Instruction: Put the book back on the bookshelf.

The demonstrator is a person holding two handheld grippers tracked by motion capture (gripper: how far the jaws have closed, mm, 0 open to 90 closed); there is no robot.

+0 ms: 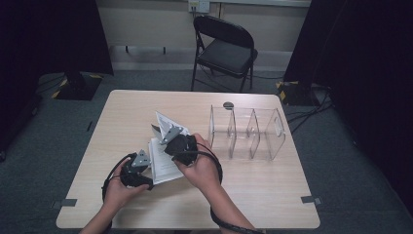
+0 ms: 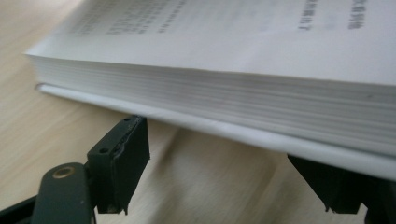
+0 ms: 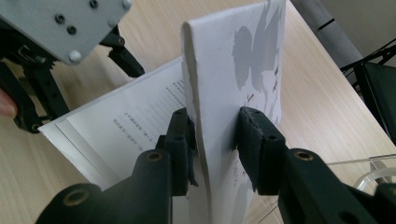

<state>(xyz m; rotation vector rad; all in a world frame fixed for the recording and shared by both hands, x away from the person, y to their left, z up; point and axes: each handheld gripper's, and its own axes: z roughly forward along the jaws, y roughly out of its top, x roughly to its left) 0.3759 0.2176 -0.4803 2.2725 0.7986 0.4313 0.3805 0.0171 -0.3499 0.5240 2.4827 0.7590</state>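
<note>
Booklet [image 1: 163, 163] lies open on pale wood counter [image 1: 263, 195], my near-left; cover [image 3: 243, 70] lifted upright. My right tool [image 3: 212, 128] clenched on cover. My left tool [image 2: 219, 140] at booklet's 8 o'clock, jaws spread at page-stack edge; grip unclear. Clear divider box [image 1: 248, 131] at 3 o'clock, folding chair [image 1: 224, 48] at 12.

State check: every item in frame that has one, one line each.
book: lying flat on the table, open
front cover: lifted, standing up from the pages
right tongs: shut on front cover
left tongs: open, jaws at the book's lower edge, back cover between them
clear organizer: upright, compartments empty
folding chair: unfolded, unoccupied
</note>
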